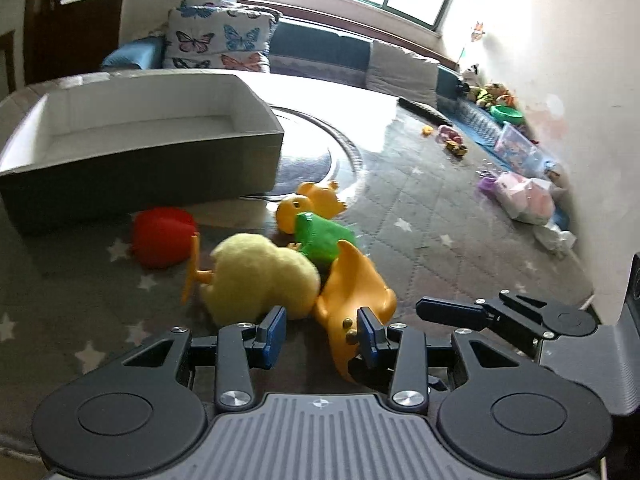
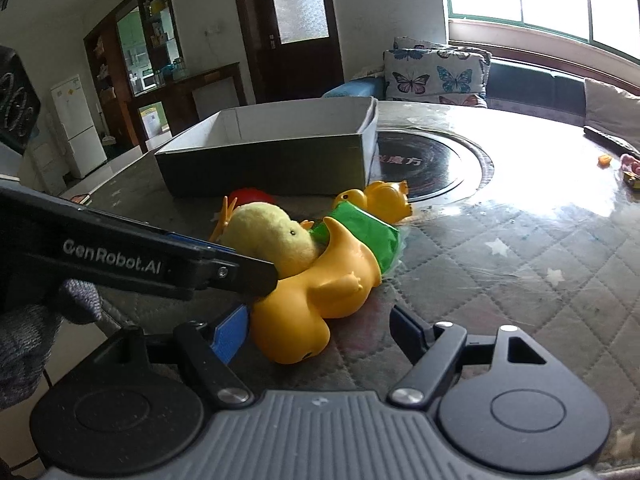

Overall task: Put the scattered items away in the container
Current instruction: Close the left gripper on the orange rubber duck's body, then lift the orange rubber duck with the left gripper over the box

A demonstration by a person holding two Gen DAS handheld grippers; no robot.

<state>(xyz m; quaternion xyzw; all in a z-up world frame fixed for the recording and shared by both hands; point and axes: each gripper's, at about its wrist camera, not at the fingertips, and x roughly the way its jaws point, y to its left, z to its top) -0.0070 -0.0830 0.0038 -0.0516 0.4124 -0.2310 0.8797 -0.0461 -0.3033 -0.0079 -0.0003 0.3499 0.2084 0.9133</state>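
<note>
A large orange rubber duck (image 1: 356, 292) (image 2: 320, 296) lies on its side on the quilted table, against a yellow plush chick (image 1: 260, 276) (image 2: 272, 236). Behind them are a green toy (image 1: 324, 240) (image 2: 368, 228), a small orange duck (image 1: 316, 200) (image 2: 384, 196) and a red toy (image 1: 162, 240) (image 2: 250, 195). The grey box (image 1: 140, 160) (image 2: 272, 164) stands empty further back. My left gripper (image 1: 322, 332) is open, its right pad beside the big duck's head. My right gripper (image 2: 316, 332) straddles that head, the left pad close to it and the right finger apart.
A black round disc (image 2: 432, 164) is set into the table beside the box. Small toys (image 1: 452, 140) and a dark remote (image 1: 424, 111) lie at the far right. A sofa with butterfly cushions (image 1: 216, 40) stands behind. A gloved hand (image 2: 24, 332) holds the left gripper.
</note>
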